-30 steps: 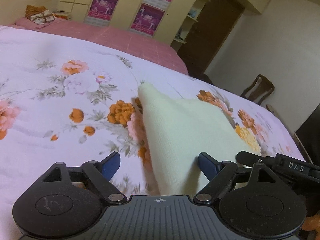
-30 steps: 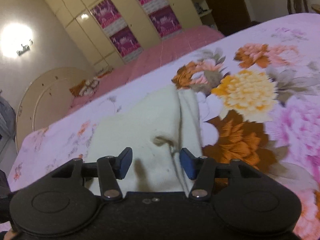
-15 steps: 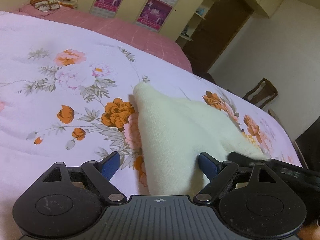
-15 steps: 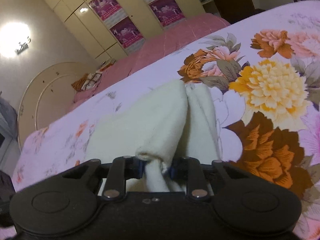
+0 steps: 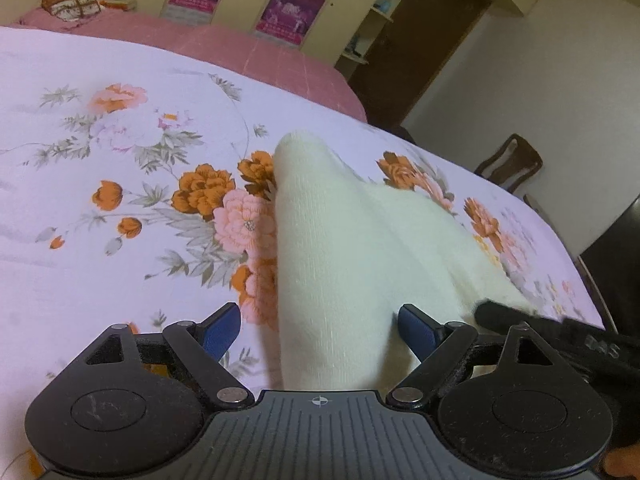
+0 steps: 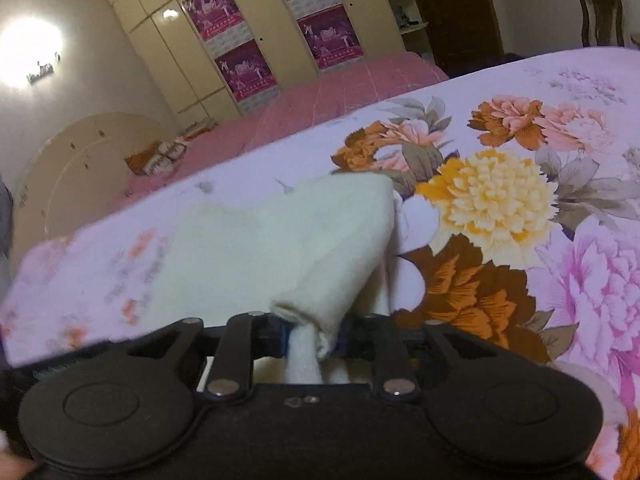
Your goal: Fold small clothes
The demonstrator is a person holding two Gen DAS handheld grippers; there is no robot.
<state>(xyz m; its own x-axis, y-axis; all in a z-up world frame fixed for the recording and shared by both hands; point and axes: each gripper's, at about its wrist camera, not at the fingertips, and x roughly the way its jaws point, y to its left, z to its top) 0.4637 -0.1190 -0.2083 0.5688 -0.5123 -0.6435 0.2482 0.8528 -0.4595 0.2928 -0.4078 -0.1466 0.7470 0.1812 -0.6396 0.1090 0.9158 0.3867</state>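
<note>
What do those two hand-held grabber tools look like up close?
Both are black. The left gripper has two round discs at its base, angled link arms with silver pivot pins, a ribbed grey plate bearing a small crosshair mark, and blue pads on its fingers. The right gripper has the same discs, pins and blue pads.

Bed cover: white quilt (image 5: 120, 240) printed with orange and pink flowers.
Beyond it: pink bedspread (image 5: 248, 52).
Back wall: cream wardrobe (image 6: 256, 20) with purple posters (image 6: 210, 10).
Right: dark doorway (image 5: 416, 44), wooden chair (image 5: 512, 164).
</note>
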